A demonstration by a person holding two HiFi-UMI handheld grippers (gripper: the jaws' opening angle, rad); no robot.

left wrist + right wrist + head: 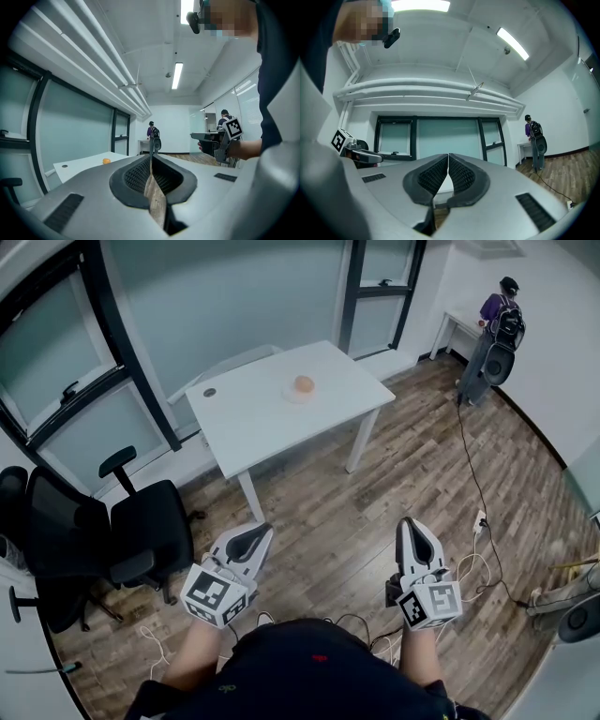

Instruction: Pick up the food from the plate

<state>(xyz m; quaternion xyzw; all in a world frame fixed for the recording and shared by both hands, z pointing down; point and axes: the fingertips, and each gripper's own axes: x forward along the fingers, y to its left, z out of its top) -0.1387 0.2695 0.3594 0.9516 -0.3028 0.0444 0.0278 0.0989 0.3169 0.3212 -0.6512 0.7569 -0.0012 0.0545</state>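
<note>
A: Head view: food [304, 383] on plate [292, 396], far side of white table [244, 418], well apart from left gripper [258, 530] and right gripper [410, 522]. Left gripper view: merely an orange speck.

B: Left jaws: clenched, holding nothing. Right jaws: likewise pressed together, empty.

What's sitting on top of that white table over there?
An orange, roundish piece of food sits on a small pale plate on the white table. A dark round spot lies near one corner. The food covers the plate's middle, so nothing beneath it shows.
</note>
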